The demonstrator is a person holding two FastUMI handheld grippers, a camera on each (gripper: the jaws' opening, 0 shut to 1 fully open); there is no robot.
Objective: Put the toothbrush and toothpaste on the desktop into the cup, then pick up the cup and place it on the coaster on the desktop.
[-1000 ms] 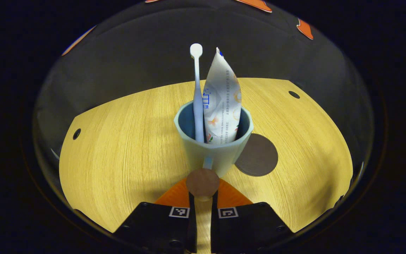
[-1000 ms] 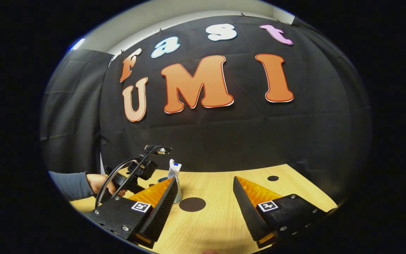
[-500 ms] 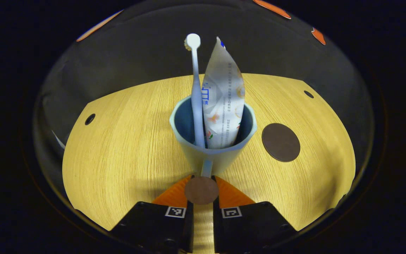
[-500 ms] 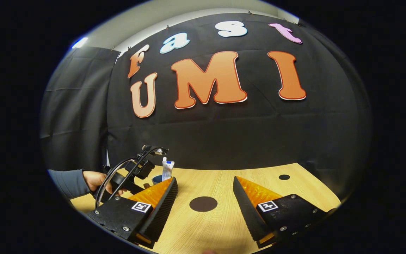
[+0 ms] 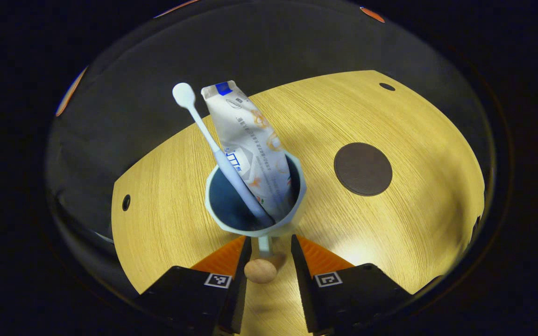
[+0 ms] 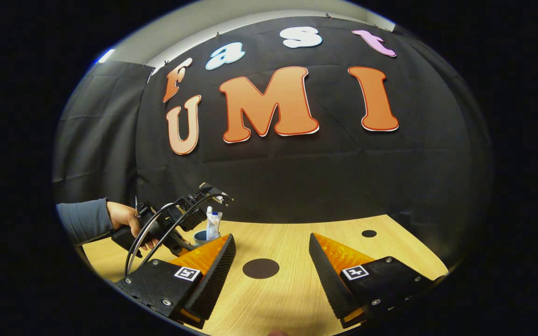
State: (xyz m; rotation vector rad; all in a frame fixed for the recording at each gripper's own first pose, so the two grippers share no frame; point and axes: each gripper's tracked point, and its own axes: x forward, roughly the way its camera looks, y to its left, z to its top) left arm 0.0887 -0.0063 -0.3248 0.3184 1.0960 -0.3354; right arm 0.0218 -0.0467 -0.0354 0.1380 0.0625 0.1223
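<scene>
Above the desktop, cup (tilted)

A pale blue cup is seen from above, with a thin handle. A white toothbrush and a white toothpaste tube are stood inside it, leaning left. A round dark coaster is laid flat nearby on the wood
</scene>
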